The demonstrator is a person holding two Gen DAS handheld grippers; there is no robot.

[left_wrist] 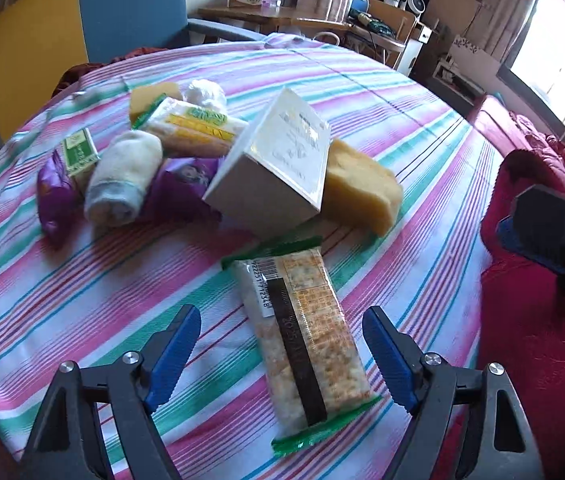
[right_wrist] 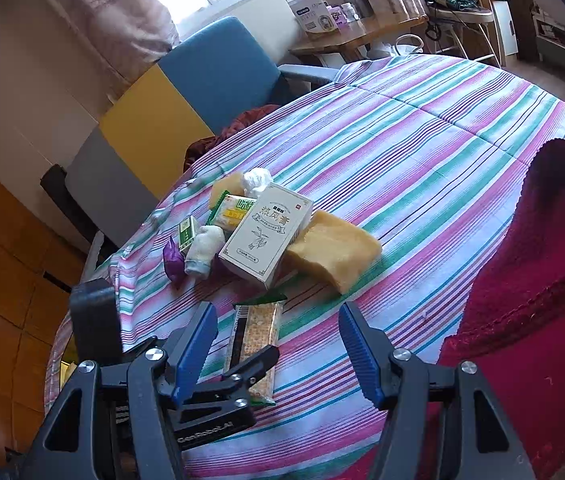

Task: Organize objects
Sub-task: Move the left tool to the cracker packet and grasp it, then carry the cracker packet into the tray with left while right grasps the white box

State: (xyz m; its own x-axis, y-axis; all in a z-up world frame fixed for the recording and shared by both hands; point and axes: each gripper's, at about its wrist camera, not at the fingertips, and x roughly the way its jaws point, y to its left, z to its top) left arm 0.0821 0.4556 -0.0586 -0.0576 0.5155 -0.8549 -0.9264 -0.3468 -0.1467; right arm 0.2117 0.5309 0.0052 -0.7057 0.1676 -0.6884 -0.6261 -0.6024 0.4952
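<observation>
Clearly, cracker packet (left_wrist: 302, 340) is key item: lies flat on striped cloth (left_wrist: 82, 300), alone, on near side of white box (left_wrist: 270, 160), apart from it. Left gripper (left_wrist: 282, 356) jaws spread wide, holding nothing; packet sits between its 2 blue pads, long axis roughly along fingers, slightly skewed, so squeeze would land across short width. Right gripper (right_wrist: 278, 356) also wide open, empty, hovering farther back and higher above packet. Judgement: left gripper nearer, better placed. Sponge (left_wrist: 362, 188) touches white box on far-right side; rolled sock (left_wrist: 122, 176) left of box.
</observation>
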